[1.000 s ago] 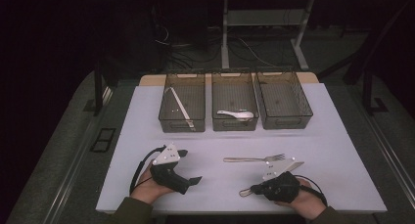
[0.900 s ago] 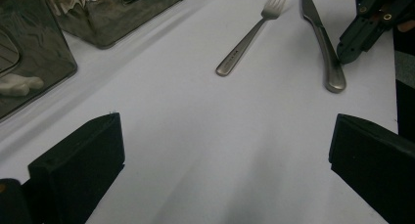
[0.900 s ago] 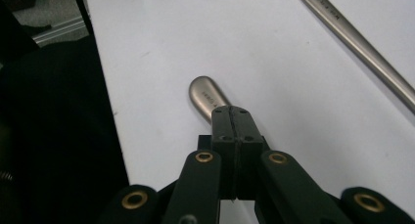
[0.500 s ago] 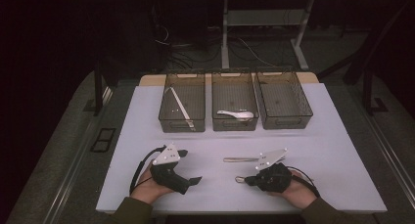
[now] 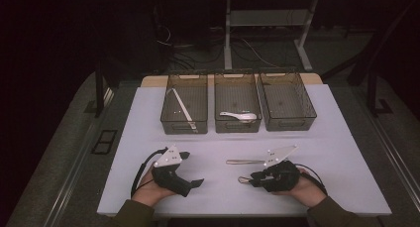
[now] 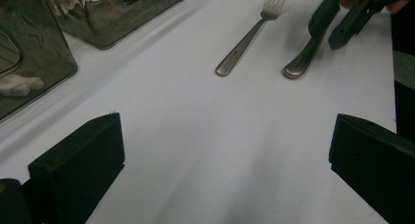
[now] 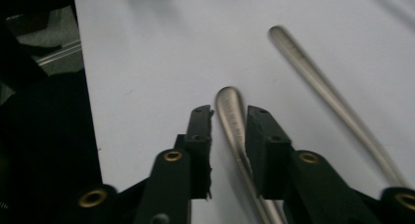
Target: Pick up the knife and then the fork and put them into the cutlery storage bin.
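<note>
Right gripper (image 7: 229,136) shifted left since earlier frame, jaws just opening, now narrowly parted astride handle of spoon-like utensil (image 7: 234,123), pads not pressing. Utensil flat on white table (image 5: 346,138), long axis along jaws, handle tip pointing away from right hand. Fork (image 6: 250,34) lies just beside, roughly parallel. Left gripper (image 5: 184,180) wide, nothing between jaws, well apart; right hand nearer.

Dim room, light falling mostly on the white-topped bench (image 5: 341,138). Beyond it, a pale metal frame (image 5: 262,24) and tangled cables (image 5: 198,43) on a grey floor (image 5: 59,152). Dark everywhere else.
</note>
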`<state>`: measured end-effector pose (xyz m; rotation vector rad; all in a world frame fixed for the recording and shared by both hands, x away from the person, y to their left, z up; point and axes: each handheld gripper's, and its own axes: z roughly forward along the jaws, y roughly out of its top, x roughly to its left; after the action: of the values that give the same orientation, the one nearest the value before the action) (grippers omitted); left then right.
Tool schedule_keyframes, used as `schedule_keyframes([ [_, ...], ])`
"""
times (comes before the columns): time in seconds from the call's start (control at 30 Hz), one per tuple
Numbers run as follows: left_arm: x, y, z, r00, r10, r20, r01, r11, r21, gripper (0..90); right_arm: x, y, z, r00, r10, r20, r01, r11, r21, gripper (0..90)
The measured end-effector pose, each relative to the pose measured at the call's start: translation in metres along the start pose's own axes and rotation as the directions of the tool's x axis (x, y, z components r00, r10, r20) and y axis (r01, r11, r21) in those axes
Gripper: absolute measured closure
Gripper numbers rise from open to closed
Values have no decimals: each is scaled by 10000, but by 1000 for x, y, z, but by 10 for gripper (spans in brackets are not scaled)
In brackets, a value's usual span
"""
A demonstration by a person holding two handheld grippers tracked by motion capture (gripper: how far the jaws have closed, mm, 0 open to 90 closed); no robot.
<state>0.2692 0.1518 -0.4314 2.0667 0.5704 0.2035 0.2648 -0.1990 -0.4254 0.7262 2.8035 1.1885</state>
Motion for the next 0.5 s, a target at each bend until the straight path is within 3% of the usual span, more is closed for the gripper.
schedule_keyframes([
  [0.13, 0, 0, 0, 10000, -59, 14, 59, 10000, -41, 0, -13, 9, -14, 9998, 38, 172, -41, 9998, 172, 542],
  [0.23, 0, 1, 0, 10000, -81, 48, 81, 10000, -40, 0, -27, 17, -22, 9999, 114, 117, -121, 9984, 547, 510],
  [0.4, 0, 0, 1, 9999, -102, 83, 102, 9999, -57, 0, -49, 30, -24, 9977, -462, 505, 403, 9930, 1109, 469],
  [0.5, 0, 0, 1, 9999, -98, 97, 98, 9999, -56, 0, -57, 38, -18, 9948, -947, 375, 861, 9785, 1872, 478],
])
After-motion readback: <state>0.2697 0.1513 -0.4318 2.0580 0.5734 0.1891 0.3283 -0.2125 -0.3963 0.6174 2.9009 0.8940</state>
